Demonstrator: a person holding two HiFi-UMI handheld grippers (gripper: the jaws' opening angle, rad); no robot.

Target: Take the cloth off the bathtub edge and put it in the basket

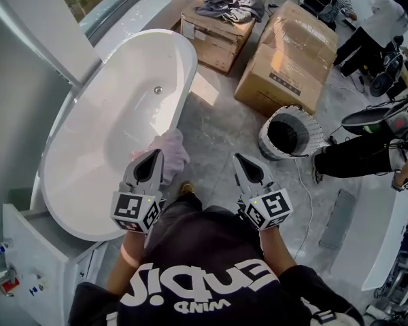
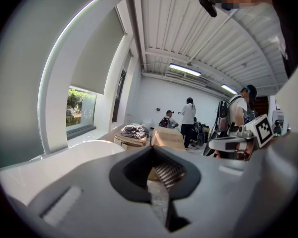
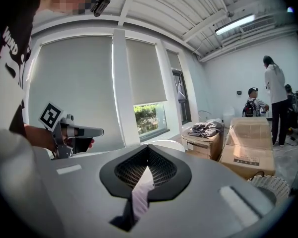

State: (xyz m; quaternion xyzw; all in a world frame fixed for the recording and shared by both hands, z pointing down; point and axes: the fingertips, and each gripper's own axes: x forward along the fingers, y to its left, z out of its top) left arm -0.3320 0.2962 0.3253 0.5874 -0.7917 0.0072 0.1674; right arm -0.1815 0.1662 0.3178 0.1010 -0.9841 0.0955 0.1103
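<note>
Grey marbled floor (image 1: pixel 221 131) fills the middle of the head view, with a long white bathtub (image 1: pixel 185 73) running down the left side and two cardboard boxes (image 1: pixel 285 60) at upper centre. A round white basket (image 1: pixel 268 140) stands on the floor right of centre, well apart from the tub. A pale pink cloth (image 1: pixel 175 148) lies bunched on the tub's near edge. At lower centre, the left gripper (image 1: pixel 154 155) points at the cloth and overlaps it, jaws clenched on nothing; the right gripper (image 1: pixel 239 157) hangs over bare floor, also clenched and empty. With the jaws pressed together, a reach would likely nudge the cloth into the tub or onto the floor instead of gripping it.
</note>
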